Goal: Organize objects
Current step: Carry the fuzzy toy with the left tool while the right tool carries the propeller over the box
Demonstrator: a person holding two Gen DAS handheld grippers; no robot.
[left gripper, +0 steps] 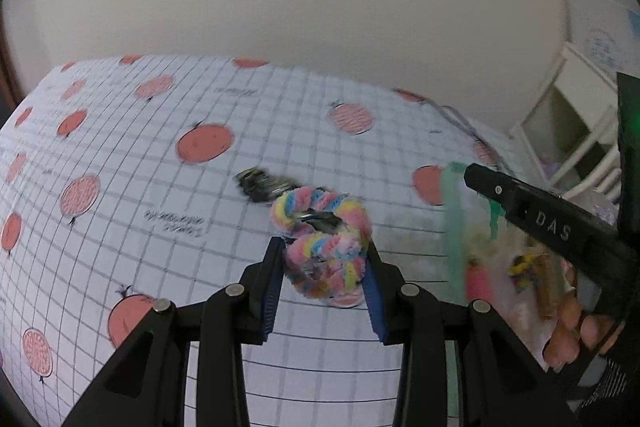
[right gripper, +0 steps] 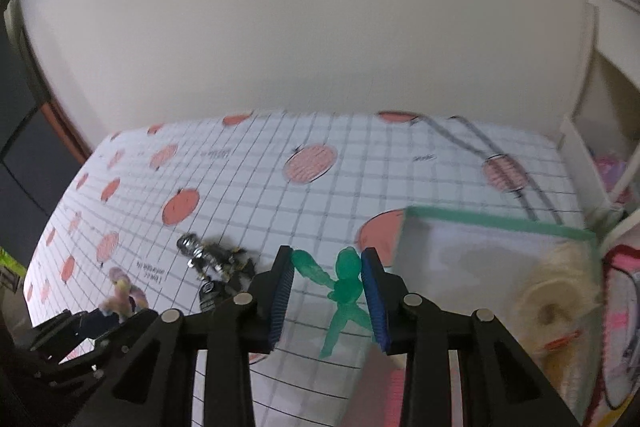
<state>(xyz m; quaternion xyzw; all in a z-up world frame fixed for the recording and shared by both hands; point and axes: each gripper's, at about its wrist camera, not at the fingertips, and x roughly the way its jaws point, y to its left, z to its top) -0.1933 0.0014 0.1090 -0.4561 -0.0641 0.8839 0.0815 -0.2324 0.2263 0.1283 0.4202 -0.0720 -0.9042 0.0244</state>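
Observation:
In the left wrist view my left gripper (left gripper: 324,247) is shut on a fuzzy pastel rainbow ring (left gripper: 328,259), held above the tablecloth. A dark metallic keychain piece (left gripper: 260,185) lies blurred on the cloth behind it. In the right wrist view my right gripper (right gripper: 327,253) is shut on a translucent green figure (right gripper: 344,291). The figure's arm meets the left pad, its head meets the right pad, and its legs hang below. A clear bag with a green zip edge (right gripper: 500,227) lies just to the right, with a cream round thing (right gripper: 556,291) inside.
A white gridded tablecloth with red fruit prints (right gripper: 256,203) covers the table. The metallic keychain (right gripper: 212,259) lies left of the right gripper. A grey cable (right gripper: 476,143) runs along the far right. A white shelf (left gripper: 572,119) stands past the table's right edge.

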